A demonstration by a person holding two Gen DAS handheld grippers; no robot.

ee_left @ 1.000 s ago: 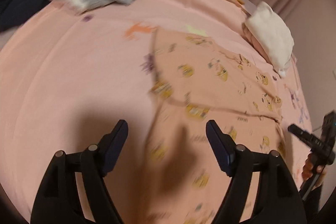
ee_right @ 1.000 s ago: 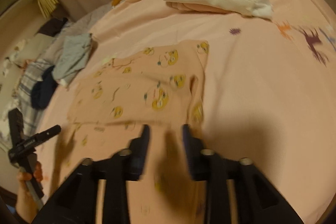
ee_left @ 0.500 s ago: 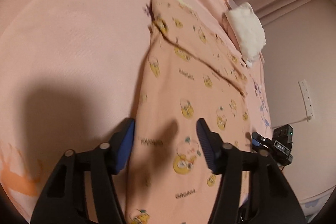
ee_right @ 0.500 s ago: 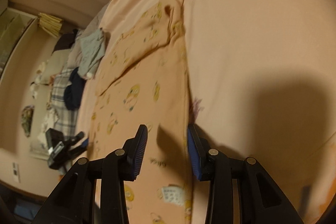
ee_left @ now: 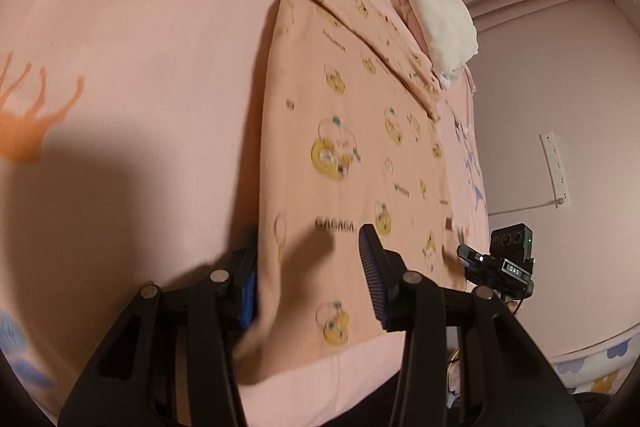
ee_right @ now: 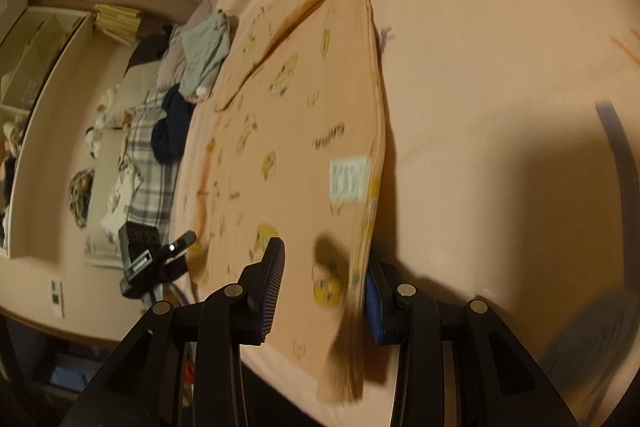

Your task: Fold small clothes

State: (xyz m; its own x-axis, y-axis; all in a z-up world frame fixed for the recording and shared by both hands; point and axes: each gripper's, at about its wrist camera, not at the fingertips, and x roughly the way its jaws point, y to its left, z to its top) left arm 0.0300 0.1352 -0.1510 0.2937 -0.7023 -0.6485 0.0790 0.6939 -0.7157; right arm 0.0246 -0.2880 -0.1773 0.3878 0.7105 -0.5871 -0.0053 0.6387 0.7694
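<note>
A peach garment (ee_left: 352, 131) printed with yellow cartoon figures and the word "GAGAGA" lies spread on the pink bed sheet (ee_left: 140, 27), reaching from the near edge of the bed up toward the far end. It is the landmark here: each gripper sits at one of its near corners.

The left gripper (ee_left: 308, 279) straddles the garment's left near edge. Its jaws are closing, at a middling gap. The left finger (ee_left: 244, 291) lies against or just under the edge of the cloth, while the right finger (ee_left: 374, 279) stands over the printed face of the cloth with a gap between pad and fabric. The cloth is between the jaws; the view does not show the pads pressing on it.

The right gripper (ee_right: 324, 279) straddles the garment's right near edge, set at a similar middling gap. The folded edge hangs down between the fingers, close against the right finger (ee_right: 374, 297); the left finger (ee_right: 270, 287) stands apart from it over the cloth. Whether the cloth is truly pinched I cannot tell. A white care label (ee_right: 349, 179) shows on the garment just above this gripper.

Beyond the garment's far right side lies a folded white cloth (ee_left: 444, 23). Past its far left side, seen from the right wrist, lie a grey garment (ee_right: 206, 53), a dark navy one (ee_right: 172, 131) and a plaid cloth (ee_right: 150, 183).
</note>
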